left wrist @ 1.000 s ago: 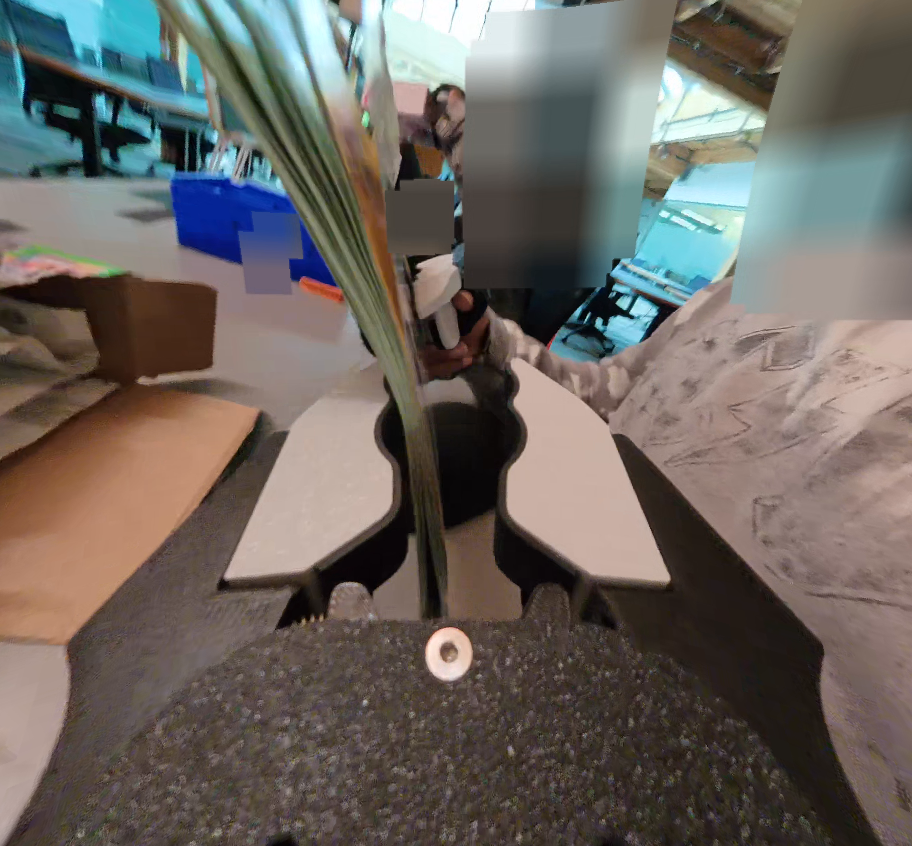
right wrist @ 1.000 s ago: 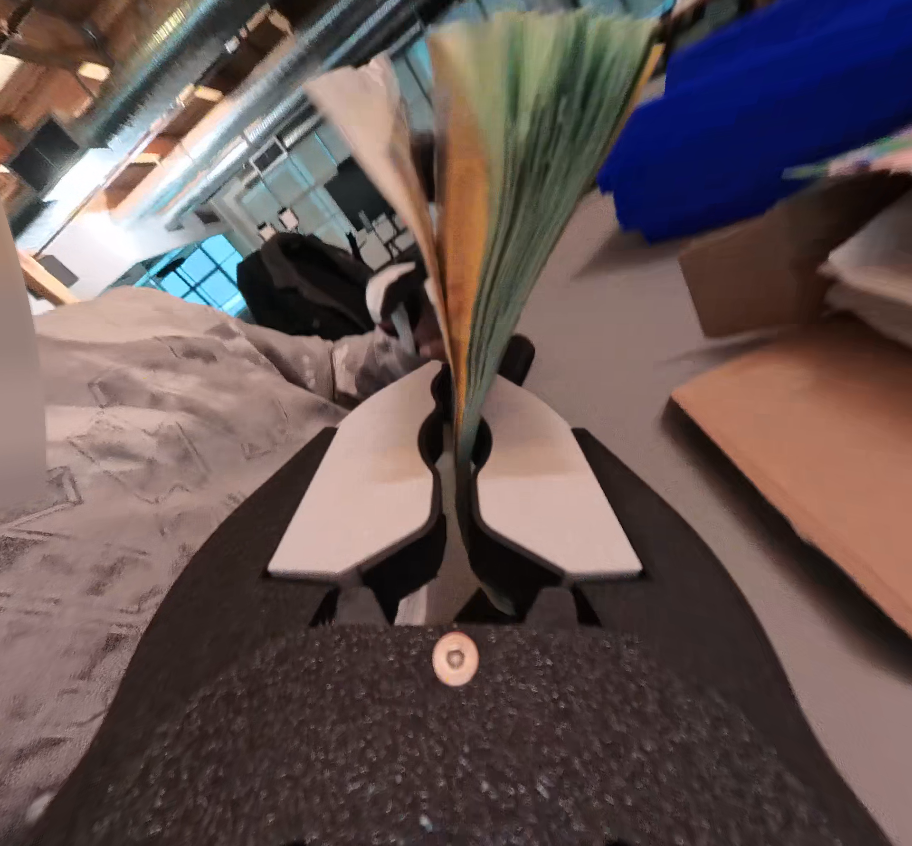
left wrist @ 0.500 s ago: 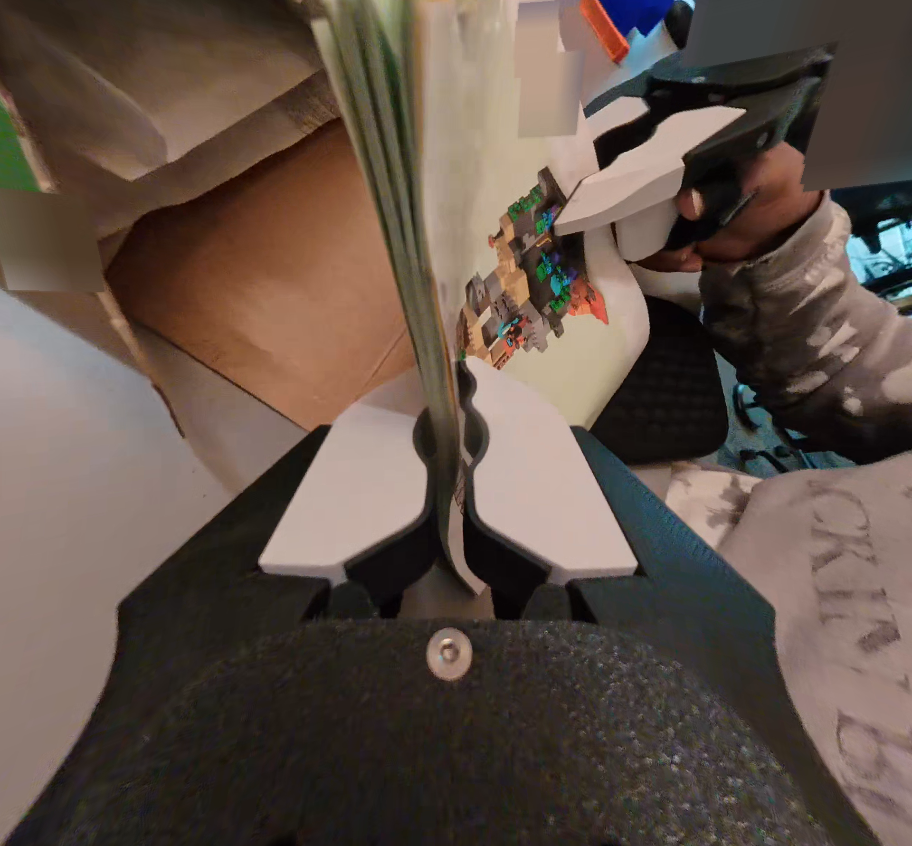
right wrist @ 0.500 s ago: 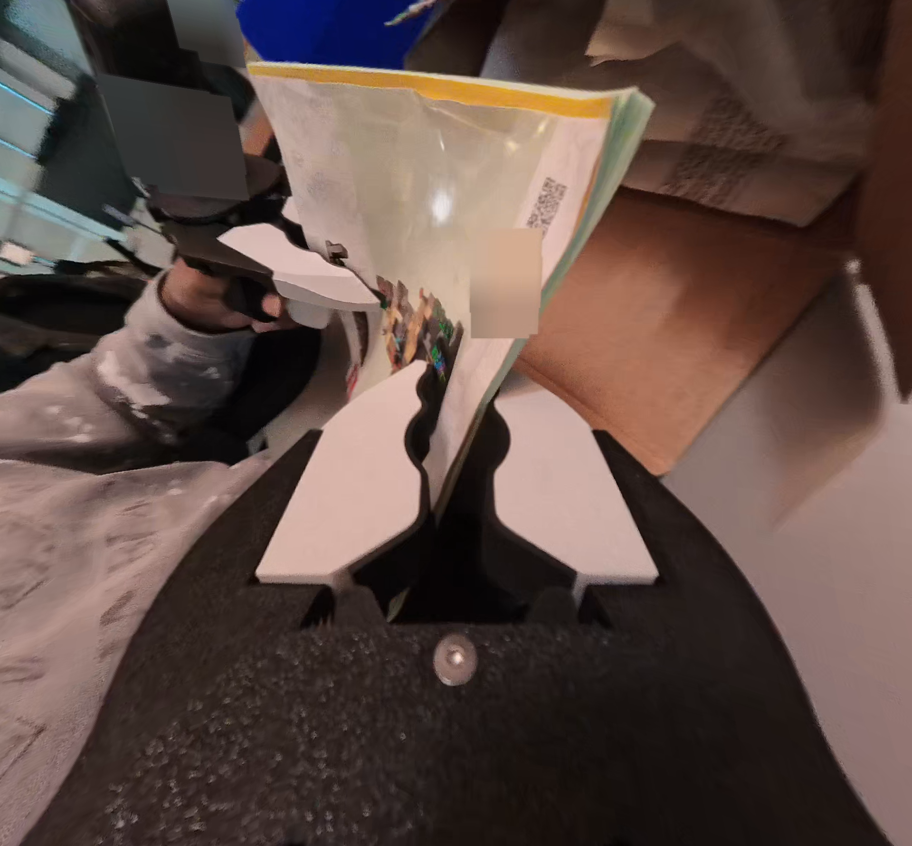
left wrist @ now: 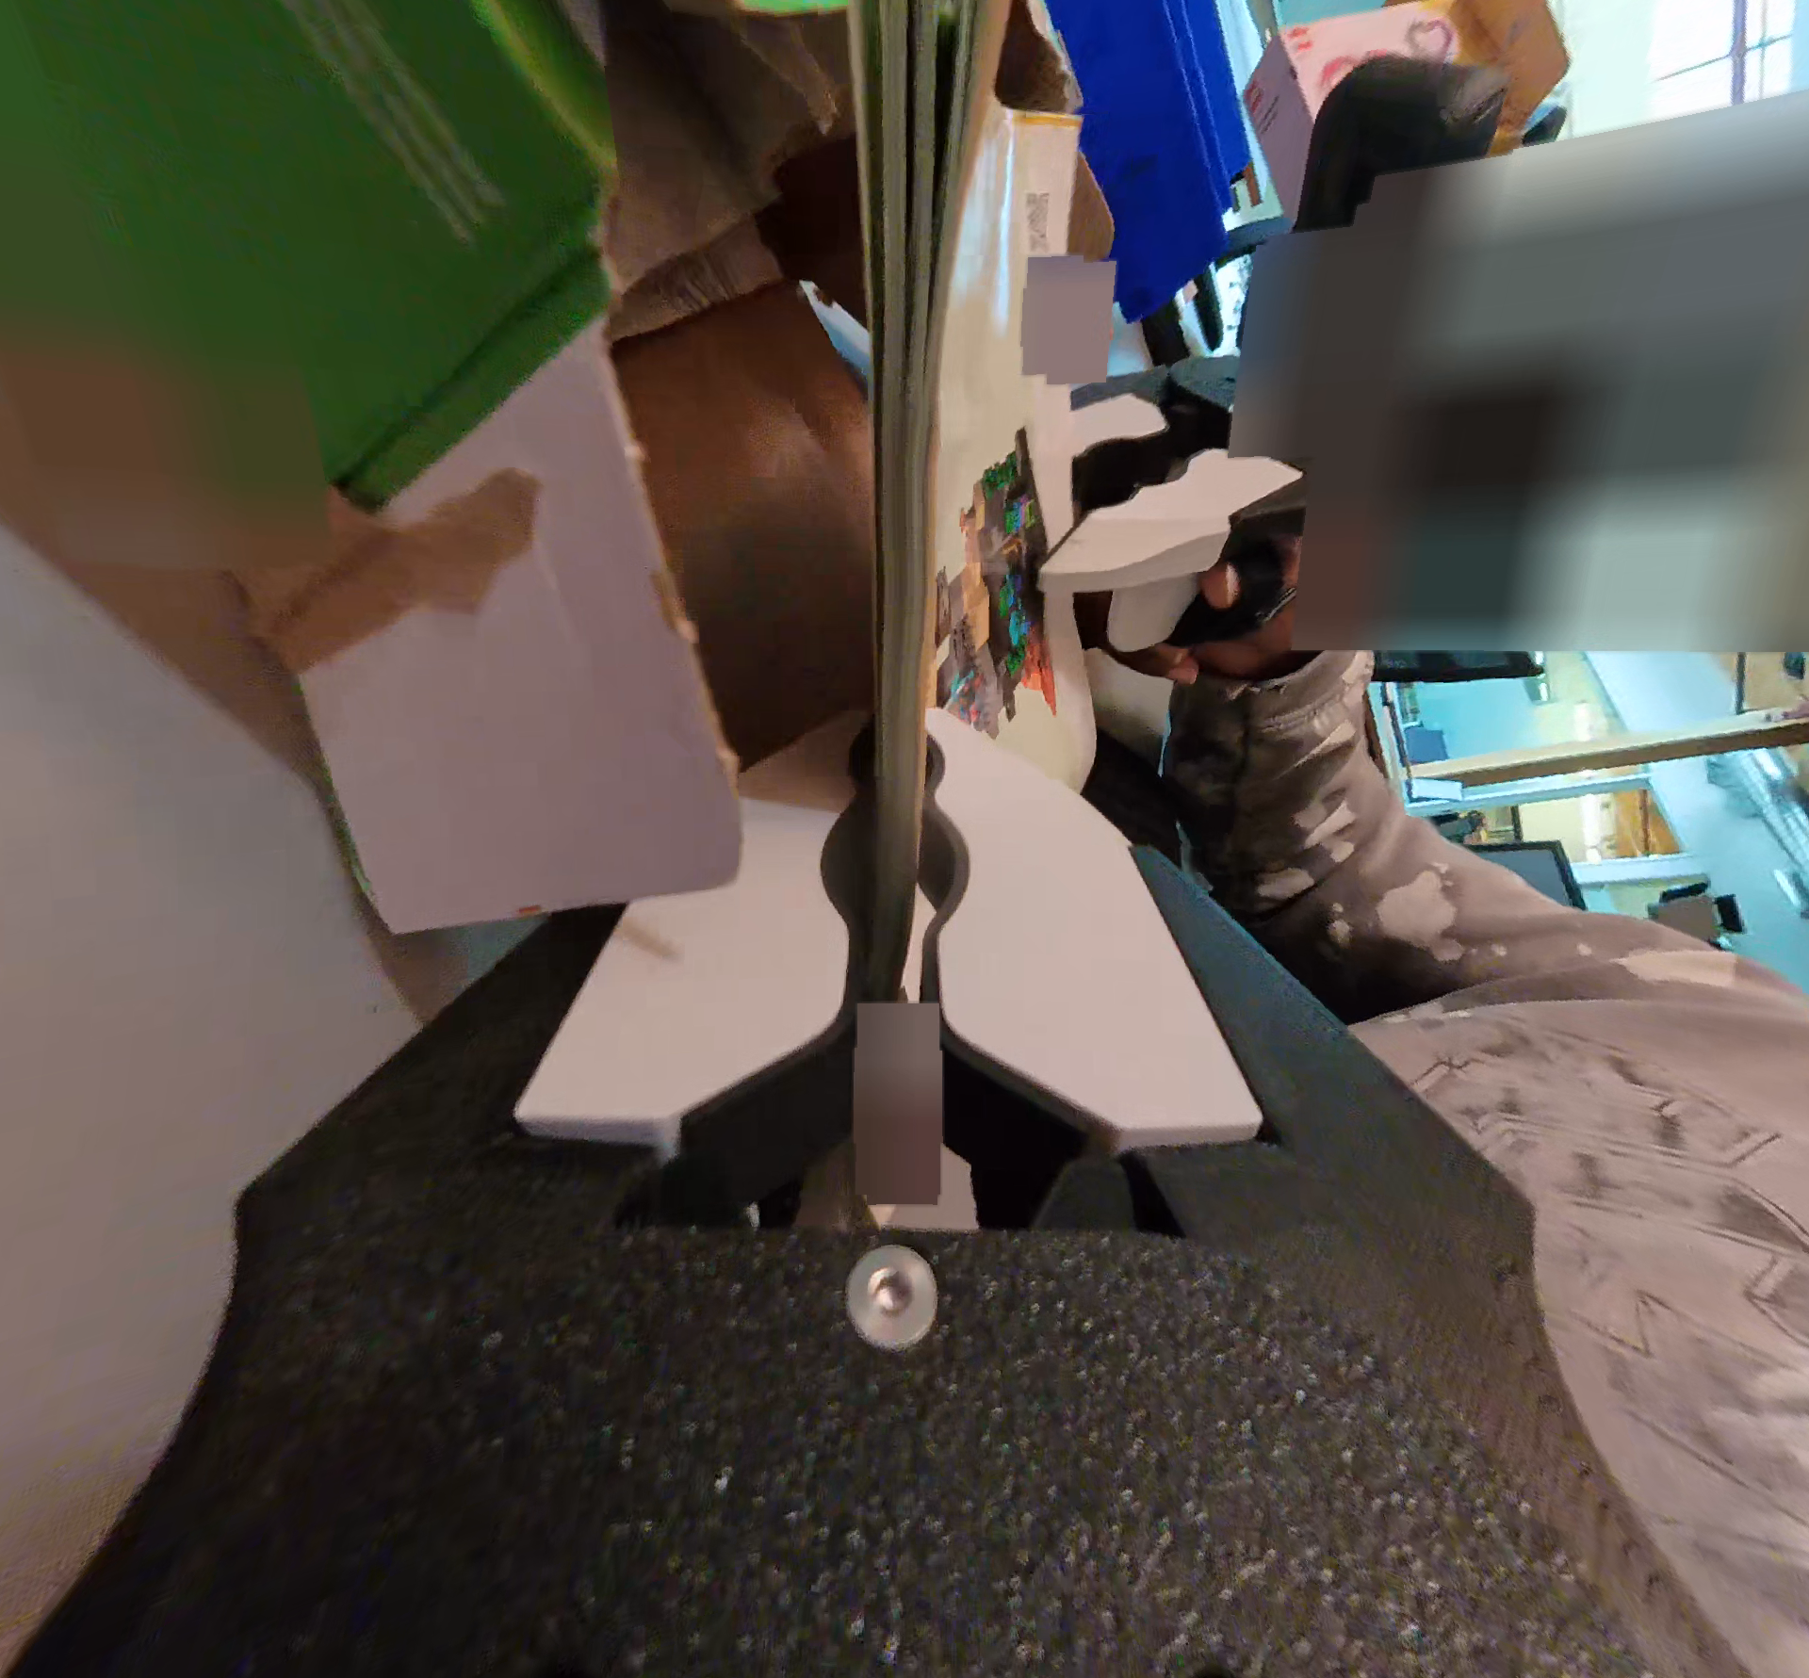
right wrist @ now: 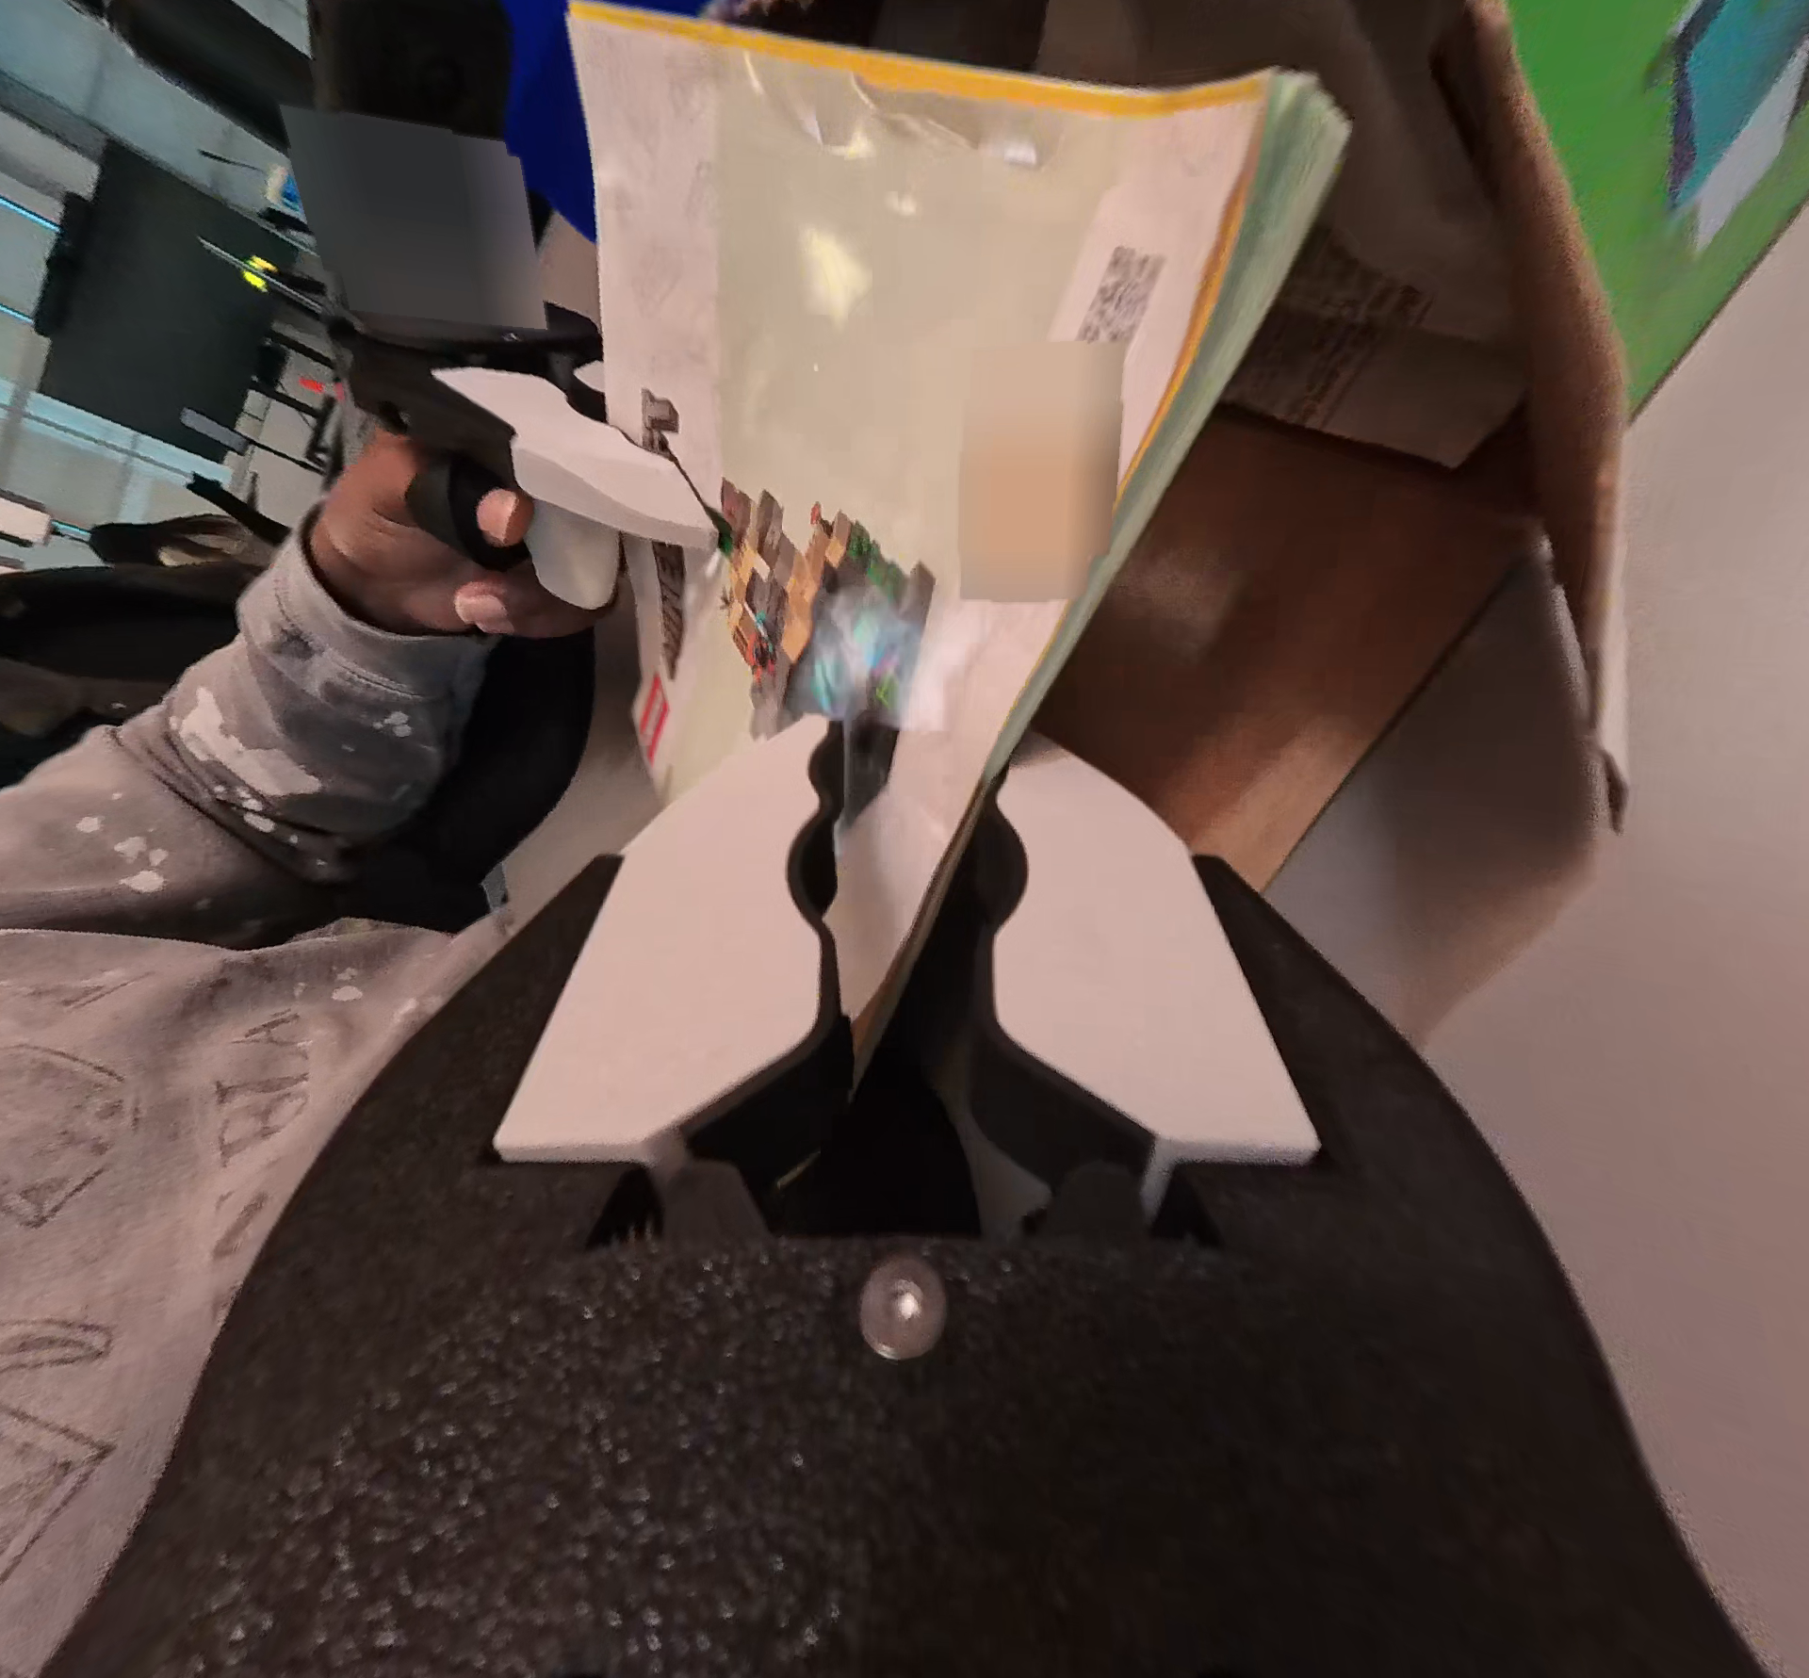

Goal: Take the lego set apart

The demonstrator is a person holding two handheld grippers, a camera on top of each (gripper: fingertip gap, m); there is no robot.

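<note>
In the left wrist view, the left tool [left wrist: 896, 848] is clamped on the edge of a thick booklet [left wrist: 905, 456], which runs edge-on up the middle of the frame; half a second ago its printed cover faced the camera more. A green cardboard box [left wrist: 274, 163] with a torn white flap now fills the upper left, where brown paper showed before. The right tool [left wrist: 1096, 505] sits at centre right, its white fingers spread on either side of the cover's edge. A blue bin [left wrist: 1145, 114] stands at the upper right, contents hidden.

In the right wrist view, the right tool [right wrist: 905, 858] has its jaws partly apart, with the booklet's [right wrist: 930, 358] glossy lower corner loose between them, much as before. The left tool [right wrist: 685, 525], at centre left, pinches the cover. Brown crumpled paper [right wrist: 1370, 378] lies inside the green box [right wrist: 1664, 114] at the upper right. Pale tabletop [right wrist: 1615, 946] shows at the right.
</note>
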